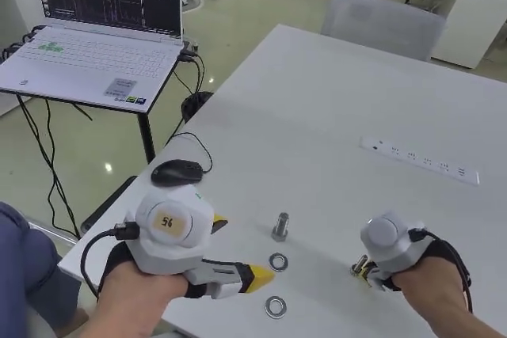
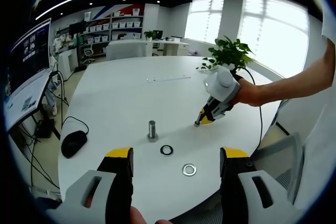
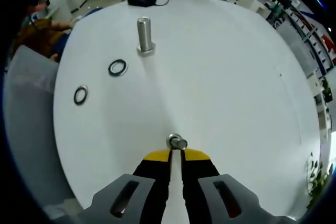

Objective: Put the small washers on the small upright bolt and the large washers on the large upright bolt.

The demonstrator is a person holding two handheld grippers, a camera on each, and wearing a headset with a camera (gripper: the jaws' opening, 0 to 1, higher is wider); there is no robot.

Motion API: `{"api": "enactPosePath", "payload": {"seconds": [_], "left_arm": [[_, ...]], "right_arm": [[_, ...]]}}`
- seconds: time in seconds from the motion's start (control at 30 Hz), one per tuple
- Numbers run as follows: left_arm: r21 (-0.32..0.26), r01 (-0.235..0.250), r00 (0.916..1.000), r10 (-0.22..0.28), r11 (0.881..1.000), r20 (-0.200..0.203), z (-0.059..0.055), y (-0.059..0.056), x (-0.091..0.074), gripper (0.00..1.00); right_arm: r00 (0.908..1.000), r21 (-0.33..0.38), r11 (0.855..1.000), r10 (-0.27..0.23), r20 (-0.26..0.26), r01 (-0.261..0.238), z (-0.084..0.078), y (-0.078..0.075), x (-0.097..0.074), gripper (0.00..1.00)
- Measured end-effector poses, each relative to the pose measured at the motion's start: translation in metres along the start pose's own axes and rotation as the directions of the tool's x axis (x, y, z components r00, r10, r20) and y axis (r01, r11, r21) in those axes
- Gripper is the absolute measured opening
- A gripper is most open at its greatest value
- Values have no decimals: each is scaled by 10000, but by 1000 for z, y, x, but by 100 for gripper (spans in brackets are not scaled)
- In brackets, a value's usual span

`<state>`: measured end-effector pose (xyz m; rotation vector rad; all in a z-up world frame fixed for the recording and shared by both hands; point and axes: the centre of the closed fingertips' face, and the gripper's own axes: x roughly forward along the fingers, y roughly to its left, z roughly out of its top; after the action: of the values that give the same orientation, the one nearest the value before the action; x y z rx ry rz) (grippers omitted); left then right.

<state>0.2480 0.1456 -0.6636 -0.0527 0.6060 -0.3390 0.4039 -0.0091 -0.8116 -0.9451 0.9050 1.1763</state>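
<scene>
The left gripper (image 2: 177, 153) has its jaws spread wide and empty over the table's (image 1: 333, 116) near edge. A washer (image 1: 278, 261) lies flat just near of the upright large bolt (image 1: 280, 227), and a second washer (image 1: 276, 306) lies nearer still. To the right, the right gripper (image 3: 176, 155) has its jaws drawn together, tips at the small bolt (image 3: 177, 142).

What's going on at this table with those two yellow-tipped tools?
A person holds a tool in each hand over a white table. The right gripper has its jaws almost together, with its tips right at the small bolt. Whether it grips anything is unclear. The left gripper is open and points toward the large upright bolt. The nearer washer and the farther washer lie flat on the table beside that bolt, not yet on it.
</scene>
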Motion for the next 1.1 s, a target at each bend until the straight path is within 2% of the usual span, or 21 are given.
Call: {"api": "enactPosePath", "payload": {"seconds": [0.2,0.3,0.37,0.43,0.57,0.67,0.77,0.93,1.1], "left_arm": [[83,53,10000,-53,10000,-21,2,-3,2,66],[78,25,10000,-24,10000,-33,1,-2,2,66],[56,8,10000,-8,10000,-19,0,-1,1,66],[22,-39,10000,39,10000,-34,-2,0,0,66],[-35,-135,9999,135,9999,-20,-4,4,-3,66],[-68,-184,9998,184,9998,13,-4,5,-5,66],[-88,-218,9998,218,9997,27,-5,6,-6,66],[-102,-225,9997,226,9997,70,-5,5,-8,66],[-134,-264,9996,265,9996,124,-4,6,-11,66]], "right_arm": [[9999,244,9997,80,99,-83,-5,-1,-2,11],[9993,773,9968,171,332,-196,-9,0,-6,13],[9989,840,9960,280,371,-310,-13,2,-7,16],[9986,983,9942,396,364,-430,-21,7,-9,17],[9988,916,9953,287,398,-322,-34,17,-14,18],[9987,671,9965,485,180,-496,-47,33,-13,20],[9964,572,9949,823,181,-832,-51,50,-13,22],[9914,-87,9921,1254,383,-1251,-36,80,-11,22],[9837,-818,9845,1618,788,-1554,-3,100,-5,22]]}}
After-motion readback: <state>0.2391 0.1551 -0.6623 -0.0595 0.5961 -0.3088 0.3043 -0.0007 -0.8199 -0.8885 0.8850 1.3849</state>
